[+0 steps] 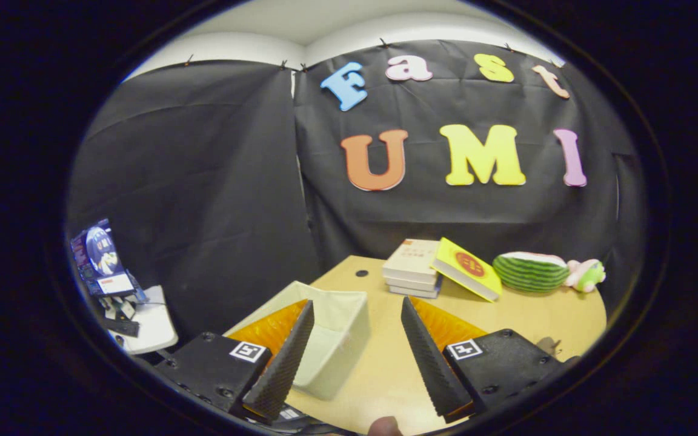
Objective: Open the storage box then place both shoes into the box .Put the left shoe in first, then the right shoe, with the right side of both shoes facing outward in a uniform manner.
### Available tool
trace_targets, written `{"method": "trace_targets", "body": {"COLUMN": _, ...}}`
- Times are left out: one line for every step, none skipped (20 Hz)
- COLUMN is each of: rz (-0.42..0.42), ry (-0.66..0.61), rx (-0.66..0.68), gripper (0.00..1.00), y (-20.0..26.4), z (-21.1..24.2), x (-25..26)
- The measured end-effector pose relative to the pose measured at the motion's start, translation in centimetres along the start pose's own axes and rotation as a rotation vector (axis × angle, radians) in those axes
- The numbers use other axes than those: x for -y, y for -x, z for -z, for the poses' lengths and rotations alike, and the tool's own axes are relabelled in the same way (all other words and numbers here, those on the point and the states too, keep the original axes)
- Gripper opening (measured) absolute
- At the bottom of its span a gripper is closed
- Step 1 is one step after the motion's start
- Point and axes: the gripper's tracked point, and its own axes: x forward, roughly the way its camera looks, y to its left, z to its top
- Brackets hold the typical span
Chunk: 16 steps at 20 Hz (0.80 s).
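Nearest to the camera, the gripper (355, 357) has its two fingers spread wide apart, and nothing is between them except bare table (385, 363). They hold nothing. I judge the fingers are kept open like this because the hand is ready to take something, not carrying it.

Just ahead of the left finger stands the storage box (334, 339), a pale fabric box on the near left part of the wooden table. Its top looks open, and I can see the light inner walls; the inside looks empty, as far as the finger lets me see. The left finger covers a part of its near side. The box sits close to the table's edge, probably so that the gripper reaches it easily. The shoes are not where I can point to them, so I judge that the placing step is not yet done.

Beyond the fingers, well apart from the box, a stack of books (412, 269) lies at the far side of the table. A yellow book (467, 269) leans against this stack, tilted. Next to it is a toy like a watermelon slice (531, 271), and just beside that a small pink and green plush toy (585, 274). These things are far from the box and, in my opinion, do not block the way to it.
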Motion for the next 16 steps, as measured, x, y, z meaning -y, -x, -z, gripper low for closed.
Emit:
{"method": "trace_targets", "body": {"rz": 0.032, "ry": -0.003, "rx": -0.014, "gripper": 0.93, "y": 0.5, "z": 0.6, "x": 1.8}}
{"method": "trace_targets", "body": {"rz": 0.064, "ry": -0.008, "rx": -0.021, "gripper": 0.93, "y": 1.2, "z": 1.2, "x": 3.7}}
{"method": "trace_targets", "body": {"rz": 0.088, "ry": -0.011, "rx": -0.028, "gripper": 0.93, "y": 1.8, "z": 1.7, "x": 5.4}}
{"method": "trace_targets", "body": {"rz": 0.104, "ry": -0.010, "rx": -0.041, "gripper": 0.93, "y": 2.4, "z": 2.5, "x": 7.0}}
{"method": "trace_targets", "body": {"rz": 0.119, "ry": -0.004, "rx": -0.065, "gripper": 0.93, "y": 2.9, "z": 3.7, "x": 8.5}}
{"method": "trace_targets", "body": {"rz": 0.138, "ry": 0.004, "rx": -0.092, "gripper": 0.93, "y": 3.3, "z": 5.0, "x": 10.1}}
{"method": "trace_targets", "body": {"rz": 0.166, "ry": 0.008, "rx": -0.118, "gripper": 0.93, "y": 3.6, "z": 6.1, "x": 11.9}}
{"method": "trace_targets", "body": {"rz": 0.192, "ry": 0.002, "rx": -0.143, "gripper": 0.93, "y": 3.8, "z": 7.1, "x": 13.6}}
{"method": "trace_targets", "body": {"rz": 0.207, "ry": -0.010, "rx": -0.168, "gripper": 0.93, "y": 4.1, "z": 8.1, "x": 14.7}}
{"method": "trace_targets", "body": {"rz": 0.222, "ry": -0.026, "rx": -0.195, "gripper": 0.93, "y": 4.2, "z": 9.2, "x": 15.8}}
{"method": "trace_targets", "body": {"rz": 0.229, "ry": -0.044, "rx": -0.223, "gripper": 0.93, "y": 4.0, "z": 10.3, "x": 16.7}}
{"method": "trace_targets", "body": {"rz": 0.225, "ry": -0.056, "rx": -0.261, "gripper": 0.93, "y": 3.7, "z": 11.6, "x": 17.3}}
{"method": "trace_targets", "body": {"rz": 0.225, "ry": -0.074, "rx": -0.297, "gripper": 0.93, "y": 3.2, "z": 13.0, "x": 17.9}}
{"method": "trace_targets", "body": {"rz": 0.229, "ry": -0.077, "rx": -0.343, "gripper": 0.93, "y": 2.6, "z": 14.6, "x": 18.6}}
{"method": "trace_targets", "body": {"rz": 0.231, "ry": -0.074, "rx": -0.386, "gripper": 0.93, "y": 2.0, "z": 16.3, "x": 19.6}}
{"method": "trace_targets", "body": {"rz": 0.238, "ry": -0.073, "rx": -0.429, "gripper": 0.94, "y": 1.4, "z": 17.7, "x": 20.3}}
